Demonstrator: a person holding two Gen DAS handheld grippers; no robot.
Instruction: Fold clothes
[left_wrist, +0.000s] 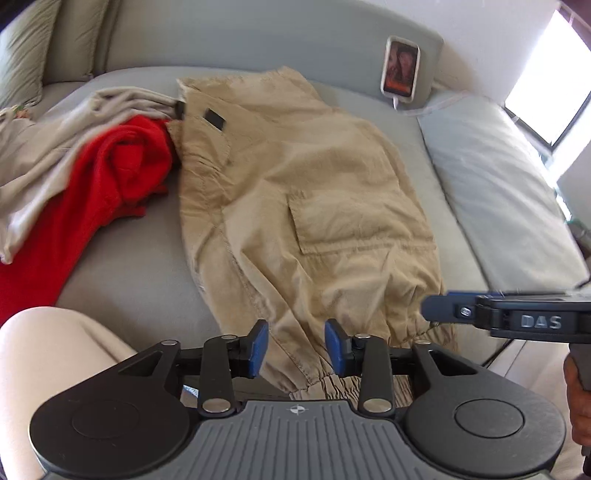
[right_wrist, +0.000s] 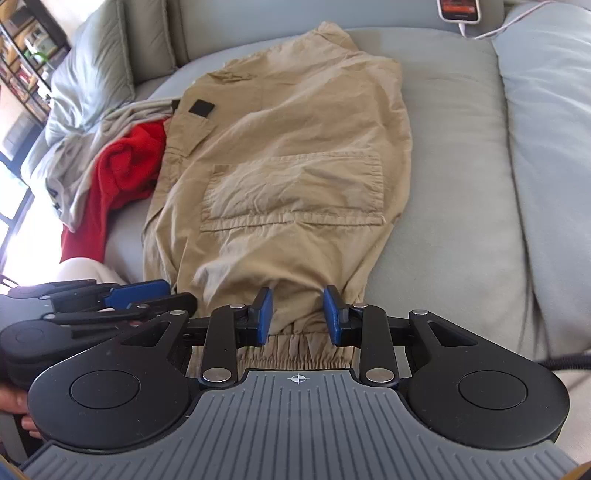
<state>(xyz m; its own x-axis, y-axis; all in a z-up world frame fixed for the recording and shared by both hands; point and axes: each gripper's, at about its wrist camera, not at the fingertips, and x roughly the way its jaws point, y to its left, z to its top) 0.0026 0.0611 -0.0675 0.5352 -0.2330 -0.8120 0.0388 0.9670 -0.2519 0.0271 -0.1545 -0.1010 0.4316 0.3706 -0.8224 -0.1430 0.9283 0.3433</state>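
The left tool (left_wrist: 296, 347) has its blue pads apart, nothing between them; it hovers over the elastic cuffs at the near end of the khaki cargo pants (left_wrist: 295, 192). The right tool (right_wrist: 297, 315) is also apart, w/ the gathered cuff visible in the gap below it; whether the pads touch the cloth cannot be told. In the left wrist view the right tool comes in from the right edge, just beside the cuff, approx. at the same level as the left one.

The pants lie folded lengthwise on the grey sofa (right_wrist: 461, 166), waist end far away, cuffs near the front edge, a big flap pocket (right_wrist: 295, 192) facing up. At the left of the pants, touching near the waist, lies a red garment (left_wrist: 110, 177), and a beige garment (left_wrist: 48, 147) is partly over it. A phone (left_wrist: 402, 68) w/ lit screen leans against the sofa back, cable attached. Cushions stand at the far left corner.
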